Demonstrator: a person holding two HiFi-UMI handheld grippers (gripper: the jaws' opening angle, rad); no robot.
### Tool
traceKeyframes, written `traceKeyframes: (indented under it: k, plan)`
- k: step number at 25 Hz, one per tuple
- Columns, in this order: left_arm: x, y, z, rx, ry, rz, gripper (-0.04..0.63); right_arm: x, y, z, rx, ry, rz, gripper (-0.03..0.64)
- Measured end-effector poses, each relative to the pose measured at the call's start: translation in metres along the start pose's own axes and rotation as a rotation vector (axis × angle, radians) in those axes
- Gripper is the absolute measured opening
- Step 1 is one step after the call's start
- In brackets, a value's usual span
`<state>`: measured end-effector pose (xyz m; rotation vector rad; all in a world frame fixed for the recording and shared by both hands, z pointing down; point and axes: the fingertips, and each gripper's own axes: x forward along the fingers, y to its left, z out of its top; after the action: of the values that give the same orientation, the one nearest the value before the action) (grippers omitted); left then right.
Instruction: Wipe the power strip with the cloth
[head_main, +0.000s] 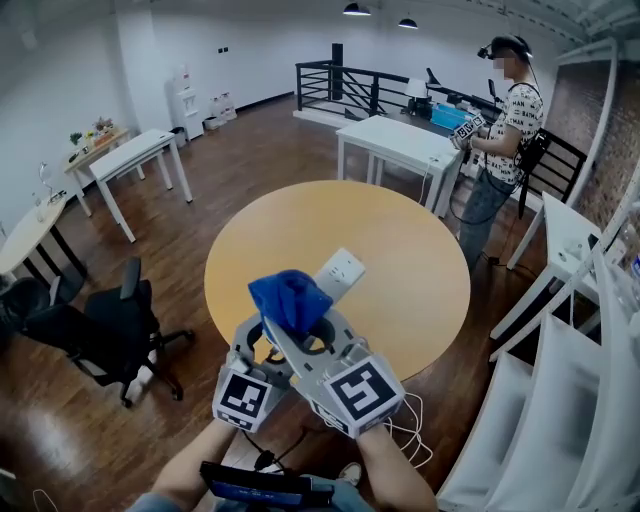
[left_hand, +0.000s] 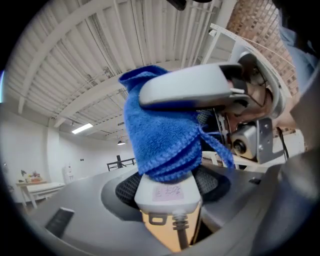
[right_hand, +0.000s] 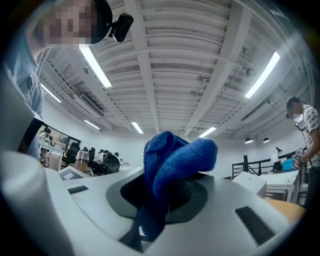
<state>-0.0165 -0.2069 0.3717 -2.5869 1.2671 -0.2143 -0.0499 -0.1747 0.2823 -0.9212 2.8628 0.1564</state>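
Holding the power strip (head_main: 341, 271) by its cord end, the left gripper (left_hand: 167, 197) is clamped on it, jaws set fairly wide round the white body. The strip is up in the air over the round table (head_main: 420, 300), not lying on it. Its long axis runs away from the person, up & right in the head view, w/ the free end pointing outward. The right gripper (right_hand: 161, 195) is closed on the cloth (head_main: 290, 298), which sits bunched on top of the strip, just beyond the left jaws, i.e. at the near end. So the wipe prob. has to run outward along the strip, w/ the right gripper doing the travelling. Hard to tell: how firmly the cloth presses. The cloth hides most of the strip's near half, & the cord (left_hand: 180, 231) is cut off at the frame's bottom edge.
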Motion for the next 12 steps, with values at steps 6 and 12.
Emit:
traceKeyframes:
  k: [6,12]
  plan:
    - [-0.006,0.004,0.0,-0.008,-0.008,0.011,0.287,-0.008,-0.029,0.019,-0.04,-0.039,-0.05,0.071]
    - [-0.01,0.0,0.0,-0.01,-0.005,0.008,0.287,-0.021,-0.066,0.035,-0.126,-0.056,-0.137,0.071]
